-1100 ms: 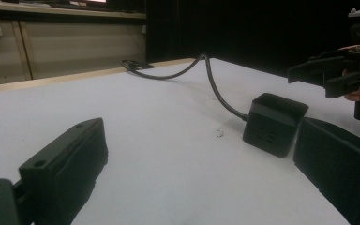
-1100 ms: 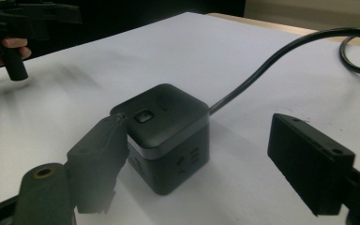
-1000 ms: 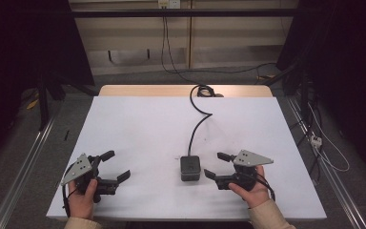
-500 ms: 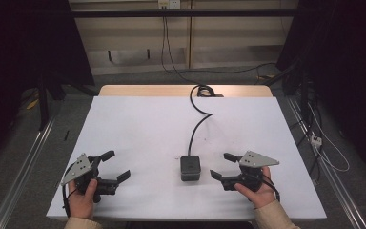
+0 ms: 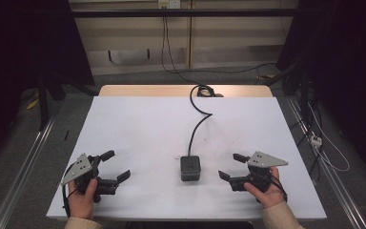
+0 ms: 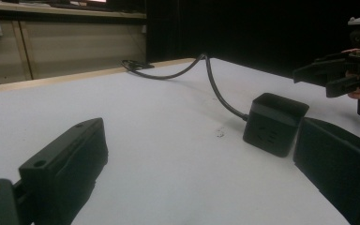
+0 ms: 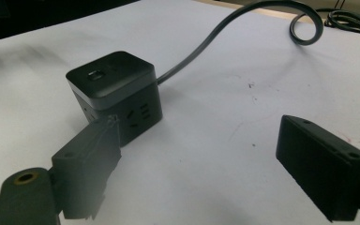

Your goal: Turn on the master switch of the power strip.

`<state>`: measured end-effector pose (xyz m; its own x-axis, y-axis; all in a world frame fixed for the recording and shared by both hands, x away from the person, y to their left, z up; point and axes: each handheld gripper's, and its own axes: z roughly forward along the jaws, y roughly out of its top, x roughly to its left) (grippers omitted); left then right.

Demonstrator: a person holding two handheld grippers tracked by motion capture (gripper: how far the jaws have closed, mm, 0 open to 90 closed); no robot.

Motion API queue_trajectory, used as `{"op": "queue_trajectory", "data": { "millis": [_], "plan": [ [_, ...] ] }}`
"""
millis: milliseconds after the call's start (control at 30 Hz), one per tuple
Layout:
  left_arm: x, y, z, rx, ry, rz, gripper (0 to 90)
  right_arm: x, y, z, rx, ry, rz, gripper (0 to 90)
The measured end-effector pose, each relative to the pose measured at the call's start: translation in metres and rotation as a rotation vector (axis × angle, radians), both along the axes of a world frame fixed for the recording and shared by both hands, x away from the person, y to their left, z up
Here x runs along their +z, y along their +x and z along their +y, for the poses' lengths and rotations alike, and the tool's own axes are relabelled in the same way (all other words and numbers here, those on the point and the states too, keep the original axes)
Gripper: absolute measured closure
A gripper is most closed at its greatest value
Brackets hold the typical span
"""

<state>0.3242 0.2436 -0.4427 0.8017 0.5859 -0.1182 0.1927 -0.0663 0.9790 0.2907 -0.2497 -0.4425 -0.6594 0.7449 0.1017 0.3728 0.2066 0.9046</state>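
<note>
On the left of the white table top [image 5: 138, 124], at about eight o'clock in the high view, the left gripper [image 5: 114, 166] rests in the person's left hand [image 5: 82, 198] with its two black jaws spread apart and nothing between them; in the left gripper view they frame bare table.

Just right of centre, at roughly six o'clock, sits the small black cube-shaped plastic power socket [image 5: 190, 168], flat on the table and touched by neither gripper. Its thick black cable [image 5: 198, 125] leaves the far face toward twelve o'clock and curls into a loop at the table's far edge. Judging from the right gripper view, the cube [image 7: 117, 93] is rigid, smooth-sided and probably fairly dense for its size, so the pads may slip on the glossy plastic; the stiff cable will likely drag and twist it when lifted (a firm squeeze should not harm it). The best hold looks like two opposite flat side faces, low on the body, clear of the cable's exit.

At four o'clock the right gripper [image 5: 232, 166], held in the right hand [image 5: 267, 191], points at the cube from just beside it. Its jaws have just been opening and stand wide, empty.

No container stands on the table; the cube's slots hold no plug.
</note>
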Motion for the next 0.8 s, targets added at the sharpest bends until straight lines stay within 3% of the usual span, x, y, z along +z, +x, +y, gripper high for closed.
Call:
{"op": "queue_trajectory", "data": {
  "millis": [800],
  "plan": [
    [-0.001, 0.001, -0.001, 0.004, -0.001, 0.01, 2.9, -0.005, -0.004, -0.017, -0.026, -0.042, 0.011, 9.9]
  ]
}}
